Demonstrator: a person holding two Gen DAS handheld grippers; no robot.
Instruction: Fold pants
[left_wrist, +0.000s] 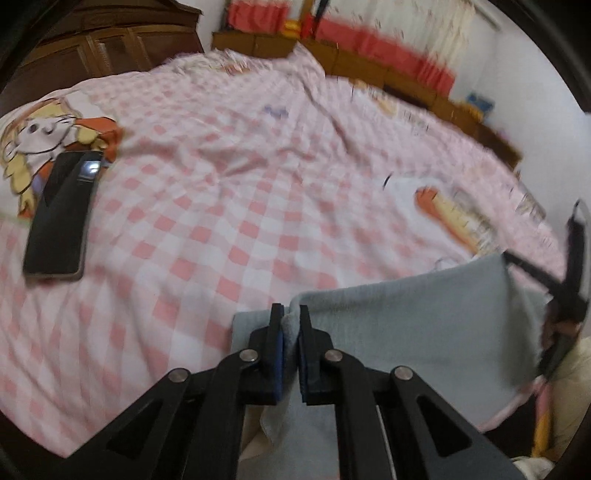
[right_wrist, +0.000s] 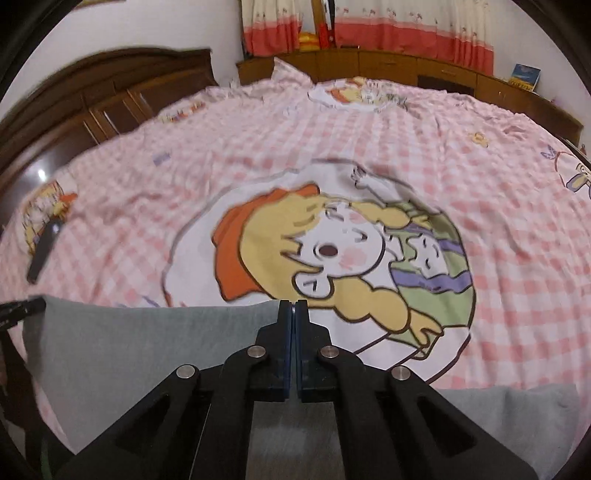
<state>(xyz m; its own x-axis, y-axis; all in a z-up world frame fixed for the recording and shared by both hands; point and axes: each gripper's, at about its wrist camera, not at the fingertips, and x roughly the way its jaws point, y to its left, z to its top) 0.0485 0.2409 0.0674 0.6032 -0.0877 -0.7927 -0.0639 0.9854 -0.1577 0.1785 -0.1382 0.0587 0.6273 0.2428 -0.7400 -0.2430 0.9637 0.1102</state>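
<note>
The pale grey-blue pants (left_wrist: 413, 332) lie at the near edge of a bed with a pink checked sheet (left_wrist: 229, 206). My left gripper (left_wrist: 291, 314) is shut on a bunched fold of the pants' edge. My right gripper (right_wrist: 293, 308) is shut on the top edge of the pants (right_wrist: 147, 343), which hang down below it. In the left wrist view the right gripper (left_wrist: 569, 280) shows at the pants' far right corner. In the right wrist view the left gripper (right_wrist: 22, 308) shows at the pants' left corner.
A black phone (left_wrist: 61, 218) lies on the sheet at the left; it also shows in the right wrist view (right_wrist: 42, 251). A wooden headboard (right_wrist: 110, 96) is at the left. Wooden cabinets (right_wrist: 406, 70) and curtains (right_wrist: 406, 22) run along the far side.
</note>
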